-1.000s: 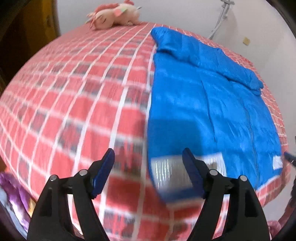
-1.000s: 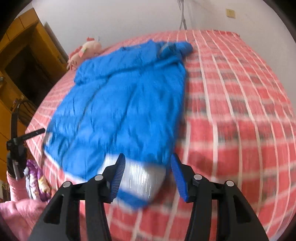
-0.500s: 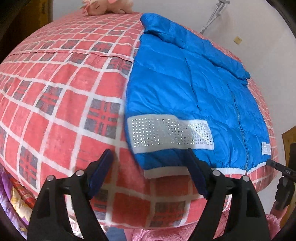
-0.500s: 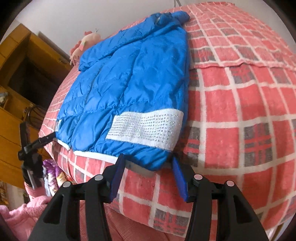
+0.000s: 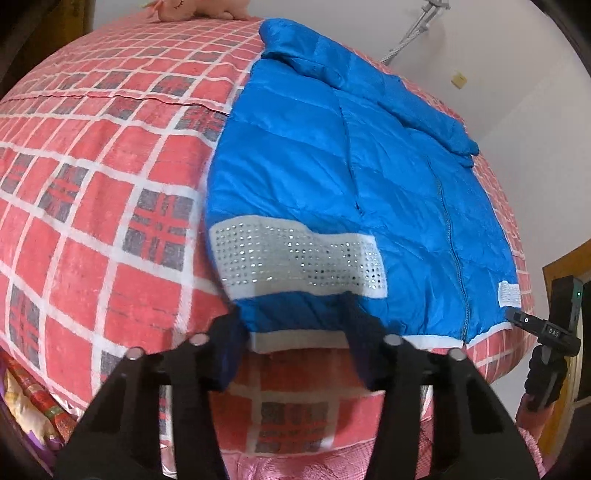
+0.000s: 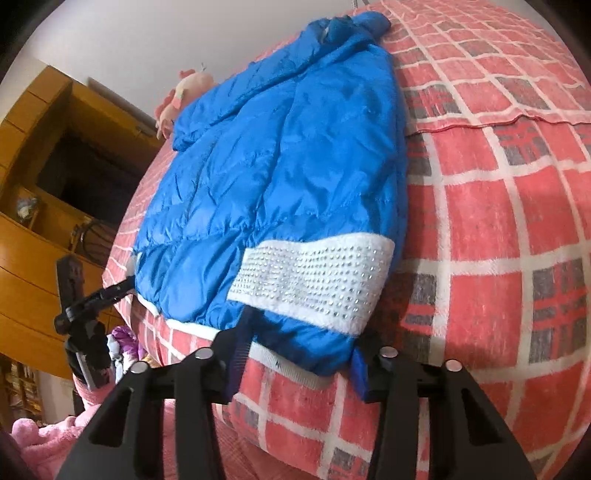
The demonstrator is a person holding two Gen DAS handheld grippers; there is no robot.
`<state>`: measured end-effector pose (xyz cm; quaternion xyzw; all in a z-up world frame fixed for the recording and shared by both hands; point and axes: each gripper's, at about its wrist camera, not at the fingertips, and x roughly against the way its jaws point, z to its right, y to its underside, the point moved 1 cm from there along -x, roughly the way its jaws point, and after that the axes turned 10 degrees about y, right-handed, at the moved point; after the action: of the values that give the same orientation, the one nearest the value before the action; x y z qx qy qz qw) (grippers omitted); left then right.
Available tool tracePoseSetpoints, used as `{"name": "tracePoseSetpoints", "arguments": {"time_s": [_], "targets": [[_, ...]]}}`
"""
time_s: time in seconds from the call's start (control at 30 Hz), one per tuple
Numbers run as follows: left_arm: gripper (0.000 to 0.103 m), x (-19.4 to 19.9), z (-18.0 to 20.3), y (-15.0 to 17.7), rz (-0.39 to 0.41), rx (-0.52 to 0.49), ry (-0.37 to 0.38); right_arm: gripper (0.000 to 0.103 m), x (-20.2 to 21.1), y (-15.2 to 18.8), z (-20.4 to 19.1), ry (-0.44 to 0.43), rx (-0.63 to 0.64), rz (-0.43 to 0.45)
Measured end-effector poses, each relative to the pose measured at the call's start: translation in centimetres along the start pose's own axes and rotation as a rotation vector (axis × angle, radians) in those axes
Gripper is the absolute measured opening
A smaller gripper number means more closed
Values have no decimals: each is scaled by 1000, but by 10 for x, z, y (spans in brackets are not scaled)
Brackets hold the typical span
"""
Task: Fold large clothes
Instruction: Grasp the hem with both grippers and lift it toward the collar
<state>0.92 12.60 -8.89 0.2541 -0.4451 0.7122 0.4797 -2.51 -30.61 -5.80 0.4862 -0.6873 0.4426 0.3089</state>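
A blue puffer jacket lies flat on the red checked bed, its sleeves folded across the top and a white studded band near each bottom corner. My left gripper is open, its jaws either side of the jacket's left hem corner. In the right wrist view the jacket fills the middle, and my right gripper is open with its jaws straddling the right hem corner below the studded band. Each gripper shows small at the edge of the other's view.
A pink plush toy lies at the bed's far end. A wooden wardrobe stands left of the bed. Pink fabric and purple clutter lie at the bed's near side. White walls stand behind.
Both grippers dropped lower and moved in to the near edge of the bed, so the jacket's hem corners now sit between their open jaws.
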Motion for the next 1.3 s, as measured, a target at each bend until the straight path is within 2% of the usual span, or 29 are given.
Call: {"name": "tracePoseSetpoints", "arguments": {"time_s": [0.1, 0.17, 0.23, 0.33, 0.43, 0.53, 0.7, 0.77, 0.97, 1.3], "targets": [[20, 10, 2, 1, 22, -14, -6, 20, 6, 0, -3, 14, 33, 29], [15, 16, 5, 2, 37, -31, 9, 16, 14, 0, -5, 4, 49, 61], [14, 18, 6, 2, 42, -47, 10, 15, 17, -1, -5, -6, 53, 73], [14, 7, 2, 3, 21, -57, -1, 15, 6, 2, -4, 30, 61, 46], [13, 5, -3, 2, 24, -39, 21, 15, 0, 3, 0, 28, 49, 34], [8, 15, 2, 0, 57, -40, 50, 12, 11, 2, -4, 17, 64, 63], [7, 40, 17, -14, 133, -74, 123, 11, 37, -11, -19, 1, 117, 136], [7, 48, 24, -24, 159, -86, 146, 11, 45, -17, -24, -8, 125, 159], [7, 57, 46, -52, 211, -142, 152, 11, 71, -43, -36, -21, 156, 231], [7, 70, 59, -108, 293, -193, 169, 11, 98, -97, -49, -11, 173, 305]]}}
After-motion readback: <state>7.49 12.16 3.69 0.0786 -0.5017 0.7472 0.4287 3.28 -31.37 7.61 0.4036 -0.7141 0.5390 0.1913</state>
